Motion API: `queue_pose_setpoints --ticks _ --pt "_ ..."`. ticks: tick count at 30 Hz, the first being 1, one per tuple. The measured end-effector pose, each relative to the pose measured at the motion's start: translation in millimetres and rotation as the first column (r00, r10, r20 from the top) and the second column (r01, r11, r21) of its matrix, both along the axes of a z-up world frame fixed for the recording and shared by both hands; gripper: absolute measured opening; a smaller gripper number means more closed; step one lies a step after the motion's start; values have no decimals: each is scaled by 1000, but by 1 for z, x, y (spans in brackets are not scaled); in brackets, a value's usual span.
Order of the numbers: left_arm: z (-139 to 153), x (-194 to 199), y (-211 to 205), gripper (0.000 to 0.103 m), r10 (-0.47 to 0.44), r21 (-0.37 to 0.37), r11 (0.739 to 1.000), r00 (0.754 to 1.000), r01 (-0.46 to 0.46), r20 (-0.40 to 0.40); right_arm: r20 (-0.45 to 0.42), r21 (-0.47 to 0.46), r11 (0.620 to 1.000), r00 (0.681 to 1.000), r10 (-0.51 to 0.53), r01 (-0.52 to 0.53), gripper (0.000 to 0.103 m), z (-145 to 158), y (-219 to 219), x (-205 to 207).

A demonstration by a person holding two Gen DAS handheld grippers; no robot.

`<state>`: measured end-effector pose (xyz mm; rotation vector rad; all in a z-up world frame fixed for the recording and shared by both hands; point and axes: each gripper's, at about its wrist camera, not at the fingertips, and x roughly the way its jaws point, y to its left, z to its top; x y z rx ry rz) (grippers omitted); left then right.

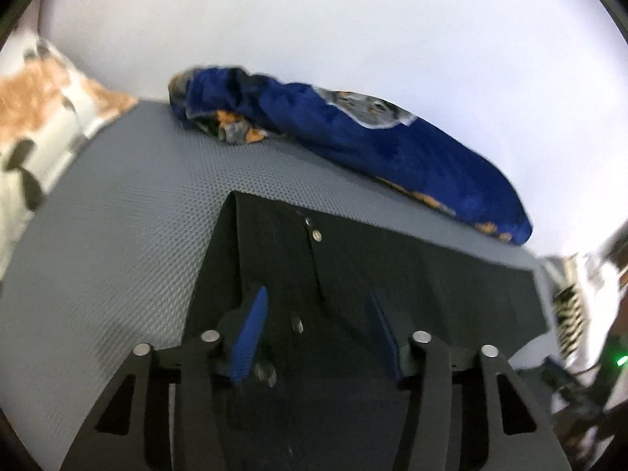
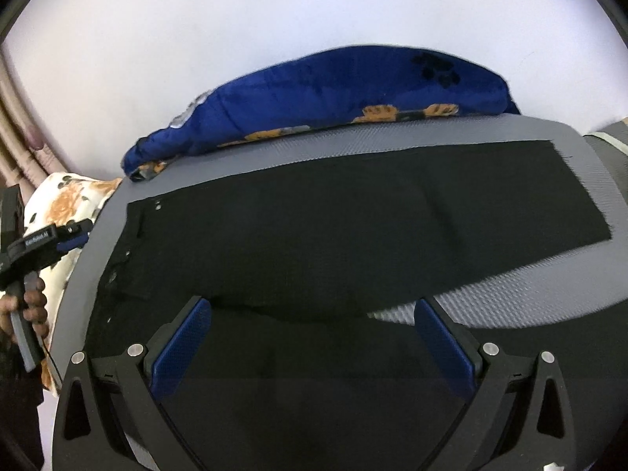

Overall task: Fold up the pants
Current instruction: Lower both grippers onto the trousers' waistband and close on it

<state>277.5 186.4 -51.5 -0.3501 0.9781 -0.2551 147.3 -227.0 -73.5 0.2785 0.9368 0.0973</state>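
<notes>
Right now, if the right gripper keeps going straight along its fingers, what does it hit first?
Most likely the black pants spread on the grey mat. The right gripper is open and angled down over them; exact contact depth is unclear.

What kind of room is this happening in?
Probably a bedroom. Black pants lie spread on a grey mat, with a rolled blue blanket behind against a plain white wall, and a flowered pillow off to one side.

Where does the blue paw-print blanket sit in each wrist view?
Left wrist: blue paw-print blanket runs from upper centre down to the right, behind the black pants.
Right wrist: it arcs across upper centre.
Shared landmark: the pants' metal waistband buttons.
</notes>
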Motion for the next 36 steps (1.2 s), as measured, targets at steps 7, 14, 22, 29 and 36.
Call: queue_pose_setpoints --ticks 7,14,22,29,36 --pt "-43 59 33 38 -7 -151 988 996 -7 -94 -53 7 1000 998 18 -17 103 -23 15 35" --pt "-69 90 44 32 -43 -227 974 990 12 -133 -69 -8 1000 997 29 -30 103 -32 24 60" --pt "-71 109 43 30 -100 -269 961 985 59 -141 -69 -20 998 996 55 -56 103 -35 37 88" --pt "-70 100 68 30 -54 -277 961 989 14 -137 -57 -9 997 995 77 -77 103 -36 47 99" --pt "-79 110 64 30 -80 -335 942 983 20 -165 -50 -31 994 993 107 -109 103 -35 56 103"
